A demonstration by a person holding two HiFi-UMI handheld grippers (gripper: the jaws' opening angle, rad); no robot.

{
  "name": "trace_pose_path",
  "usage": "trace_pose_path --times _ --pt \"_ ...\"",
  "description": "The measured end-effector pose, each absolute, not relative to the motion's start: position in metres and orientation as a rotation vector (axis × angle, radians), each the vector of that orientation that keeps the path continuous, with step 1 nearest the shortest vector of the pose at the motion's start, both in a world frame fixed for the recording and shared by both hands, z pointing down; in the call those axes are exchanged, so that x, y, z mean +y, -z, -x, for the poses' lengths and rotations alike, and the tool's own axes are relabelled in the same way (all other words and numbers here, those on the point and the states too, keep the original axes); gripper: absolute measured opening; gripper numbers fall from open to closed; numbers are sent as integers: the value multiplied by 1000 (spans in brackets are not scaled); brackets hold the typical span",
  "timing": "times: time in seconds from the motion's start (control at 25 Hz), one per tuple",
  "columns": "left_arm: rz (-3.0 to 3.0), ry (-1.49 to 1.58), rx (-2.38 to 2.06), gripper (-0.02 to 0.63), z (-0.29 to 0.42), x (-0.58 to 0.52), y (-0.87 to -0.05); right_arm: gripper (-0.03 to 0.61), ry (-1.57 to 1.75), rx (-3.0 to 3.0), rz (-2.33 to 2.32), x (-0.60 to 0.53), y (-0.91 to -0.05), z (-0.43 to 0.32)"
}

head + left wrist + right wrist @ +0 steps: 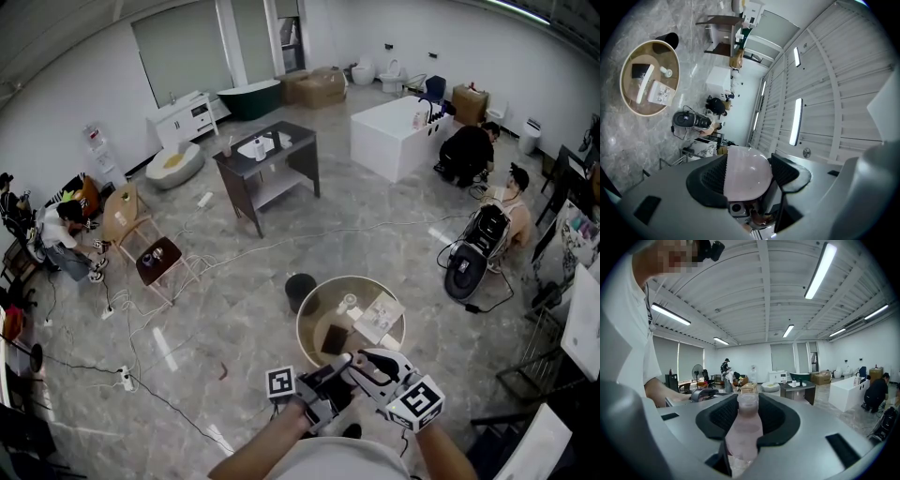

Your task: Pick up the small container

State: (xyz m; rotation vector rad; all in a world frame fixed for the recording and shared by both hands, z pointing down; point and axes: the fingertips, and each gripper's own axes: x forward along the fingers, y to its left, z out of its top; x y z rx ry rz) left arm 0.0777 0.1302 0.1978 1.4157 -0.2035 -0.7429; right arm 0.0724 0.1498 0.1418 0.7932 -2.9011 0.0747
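Note:
Low in the head view my two grippers meet close to my body, over the near edge of a round wooden table [305, 323]. My left gripper [317, 389] [747, 177] is shut on a pale pink rounded container [743, 171]. My right gripper [373, 367] [746, 420] is shut on a small capped bottle [744, 430] of pale pink content, standing upright between the dark pads [776, 420]. Whether both grip the same thing I cannot tell, as the head view hides it. A small white container [348, 302] [668, 72] stands on the table.
The table also carries a white booklet [380, 316] and a dark flat item [335, 337]. A black bin [300, 289] stands beyond it. Cables cross the floor. A dark desk [267, 164], a white bathtub [398, 131], a black machine [473, 253] and several people lie farther off.

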Motion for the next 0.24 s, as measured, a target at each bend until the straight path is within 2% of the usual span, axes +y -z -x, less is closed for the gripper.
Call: trace_pose_path --times 0.24 --pt "-1417 746 -197 296 -66 131 -198 149 -67 -2896 -800 150 -142 -61"
